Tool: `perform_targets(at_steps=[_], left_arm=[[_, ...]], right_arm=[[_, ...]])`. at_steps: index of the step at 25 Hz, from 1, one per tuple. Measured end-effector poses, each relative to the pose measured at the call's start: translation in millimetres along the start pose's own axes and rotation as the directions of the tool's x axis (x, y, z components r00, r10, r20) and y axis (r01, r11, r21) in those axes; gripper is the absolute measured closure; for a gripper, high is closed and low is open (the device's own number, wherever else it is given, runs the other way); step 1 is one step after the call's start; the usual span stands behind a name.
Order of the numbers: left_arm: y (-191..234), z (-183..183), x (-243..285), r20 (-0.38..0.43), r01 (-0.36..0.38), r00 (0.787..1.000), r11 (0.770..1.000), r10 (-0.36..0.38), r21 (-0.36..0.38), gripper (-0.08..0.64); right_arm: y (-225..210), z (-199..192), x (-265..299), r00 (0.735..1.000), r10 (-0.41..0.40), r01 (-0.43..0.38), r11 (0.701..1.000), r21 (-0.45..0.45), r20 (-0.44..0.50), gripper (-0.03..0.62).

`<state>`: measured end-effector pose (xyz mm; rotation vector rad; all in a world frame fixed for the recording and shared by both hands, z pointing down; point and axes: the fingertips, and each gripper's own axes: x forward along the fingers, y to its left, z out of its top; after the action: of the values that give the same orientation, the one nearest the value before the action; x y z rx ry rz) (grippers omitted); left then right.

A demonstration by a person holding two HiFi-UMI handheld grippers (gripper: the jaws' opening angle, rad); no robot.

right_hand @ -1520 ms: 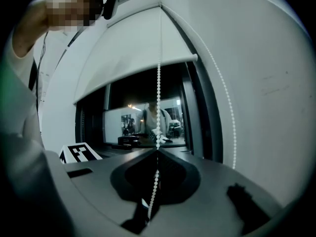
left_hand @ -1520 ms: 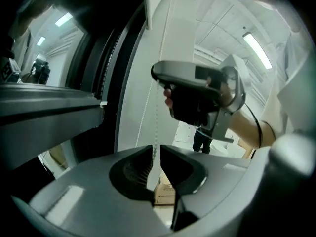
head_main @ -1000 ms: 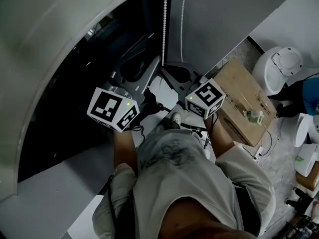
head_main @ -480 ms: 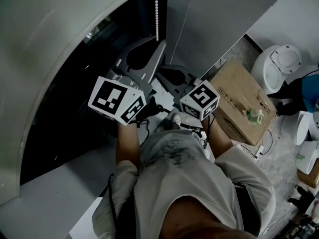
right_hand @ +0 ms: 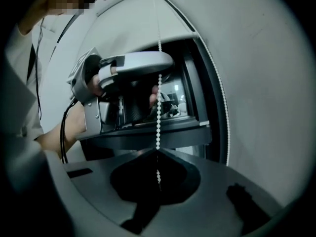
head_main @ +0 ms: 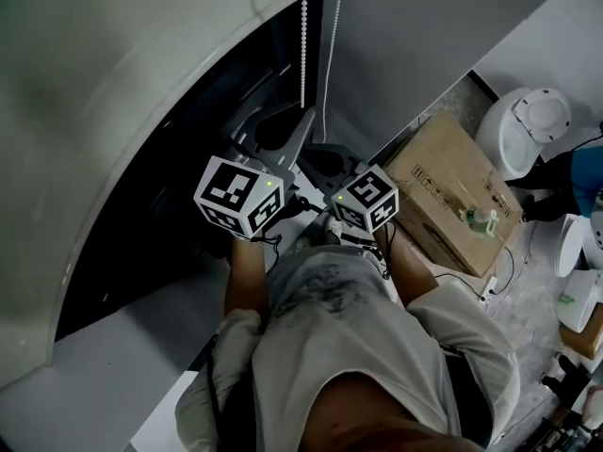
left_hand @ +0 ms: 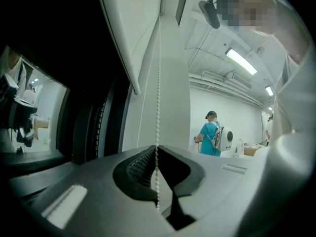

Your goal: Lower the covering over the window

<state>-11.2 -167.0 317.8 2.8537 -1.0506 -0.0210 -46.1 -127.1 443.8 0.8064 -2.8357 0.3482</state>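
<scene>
The white window covering [head_main: 122,83] hangs over a dark window [head_main: 160,205]. Two strands of its white bead chain [head_main: 303,55] drop beside it. My left gripper [head_main: 303,113] has just been closing and is now shut on one strand. In the left gripper view the bead chain [left_hand: 158,83] runs straight down into the left gripper [left_hand: 157,149], pinched between the jaws. My right gripper [head_main: 327,149] sits just right of it and a little lower. The right gripper [right_hand: 158,151] is shut on another bead chain [right_hand: 159,112] strand, and the left gripper's grey body [right_hand: 123,68] shows beyond it.
A cardboard box [head_main: 452,191] lies on the floor to the right, with a white round fixture [head_main: 528,125] behind it. The grey window sill [head_main: 113,347] runs below the window. A person in a teal shirt [left_hand: 212,137] stands far off in the room.
Both grippers have come down along the chain and drawn closer together. The left one rose briefly, then dropped. The white covering now reaches further over the dark window.
</scene>
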Motion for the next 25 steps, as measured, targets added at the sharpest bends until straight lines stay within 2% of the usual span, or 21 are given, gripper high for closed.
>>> perform_targets(at_steps=[10, 17, 19, 20, 21, 25], left_arm=[[3.5, -45.4, -1.6, -0.062, -0.02, 0.998, 0.998, 0.017, -0.054, 0.541], [-1.4, -54.9, -4.6, -0.062, -0.016, 0.998, 0.997, 0.012, -0.069, 0.543], [-3.0, -54.5, -5.9, -0.061, -0.015, 0.998, 0.998, 0.01, -0.067, 0.541], [-3.1, -54.5, -6.7, -0.062, -0.015, 0.998, 0.998, 0.011, -0.066, 0.541], [-2.8, -54.5, -7.5, -0.061, -0.016, 0.998, 0.998, 0.012, -0.066, 0.541], [-3.7, -54.7, -9.1, -0.06, -0.016, 0.998, 0.998, 0.012, -0.064, 0.542]], right_arm=[[0.5, -43.9, 2.3, 0.995, -0.008, 0.012, 0.999, 0.038, -0.098, 0.574], [-0.8, -50.1, -3.8, 0.995, -0.023, 0.024, 1.0, 0.014, -0.097, 0.574], [-0.8, -38.5, -12.8, 0.998, -0.019, 0.019, 1.0, 0.01, -0.066, 0.566], [-0.7, -28.7, -18.7, 0.999, -0.011, 0.011, 1.0, 0.016, -0.036, 0.535], [-1.0, -16.5, -25.5, 1.0, 0.0, 0.0, 1.0, 0.024, 0.004, 0.492], [-8.4, 49.4, -56.6, 0.979, 0.023, -0.034, 0.998, 0.052, 0.202, 0.466]])
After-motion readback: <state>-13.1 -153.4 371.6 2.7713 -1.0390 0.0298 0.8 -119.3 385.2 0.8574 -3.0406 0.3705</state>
